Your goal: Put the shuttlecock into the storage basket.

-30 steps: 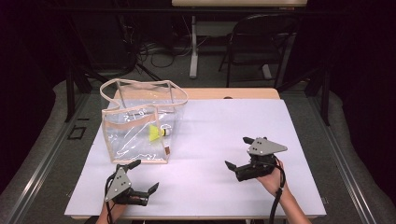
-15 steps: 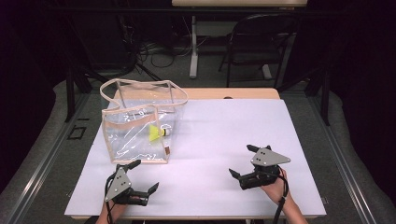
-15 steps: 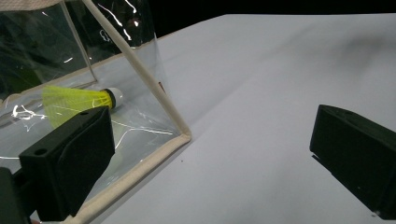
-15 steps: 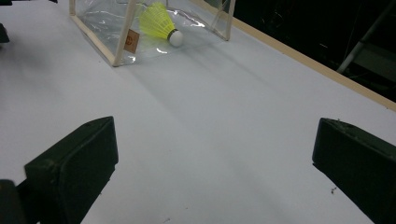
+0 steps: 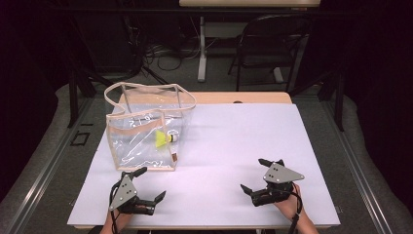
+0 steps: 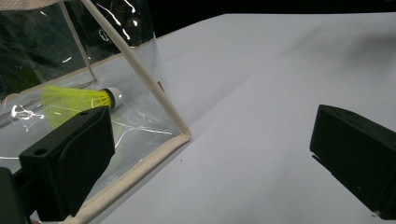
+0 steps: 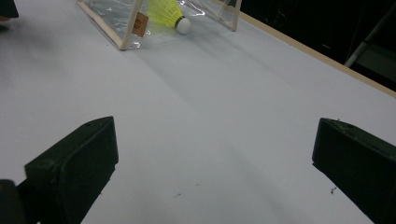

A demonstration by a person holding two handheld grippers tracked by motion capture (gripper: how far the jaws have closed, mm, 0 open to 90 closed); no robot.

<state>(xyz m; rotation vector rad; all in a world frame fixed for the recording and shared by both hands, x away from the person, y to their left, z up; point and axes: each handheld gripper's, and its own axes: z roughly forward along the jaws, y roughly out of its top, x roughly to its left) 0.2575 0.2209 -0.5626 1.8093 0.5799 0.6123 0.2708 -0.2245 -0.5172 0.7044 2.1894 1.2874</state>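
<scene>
A clear plastic bag (image 5: 141,131) with beige trim stands upright at the left of the white table (image 5: 234,131). Inside it lies a yellow shuttlecock (image 5: 163,139) with a white cork; the same shuttlecock (image 6: 74,100) shows through the bag wall (image 6: 135,70) in the left gripper view, and far off as a shuttlecock (image 7: 169,13) in the right gripper view. My left gripper (image 5: 148,184) rests open near the front edge, just in front of the bag. My right gripper (image 5: 255,175) rests open at the front right, nothing between its jaws.
A small brown tag (image 7: 139,23) hangs on the bag's front corner. A black chair (image 5: 272,44) and a desk leg (image 5: 201,48) stand beyond the table's far edge (image 5: 234,97). Dark floor lies on both sides.
My right gripper has drawn back toward the front edge and slightly right. The left gripper, bag and shuttlecock have stayed put.
</scene>
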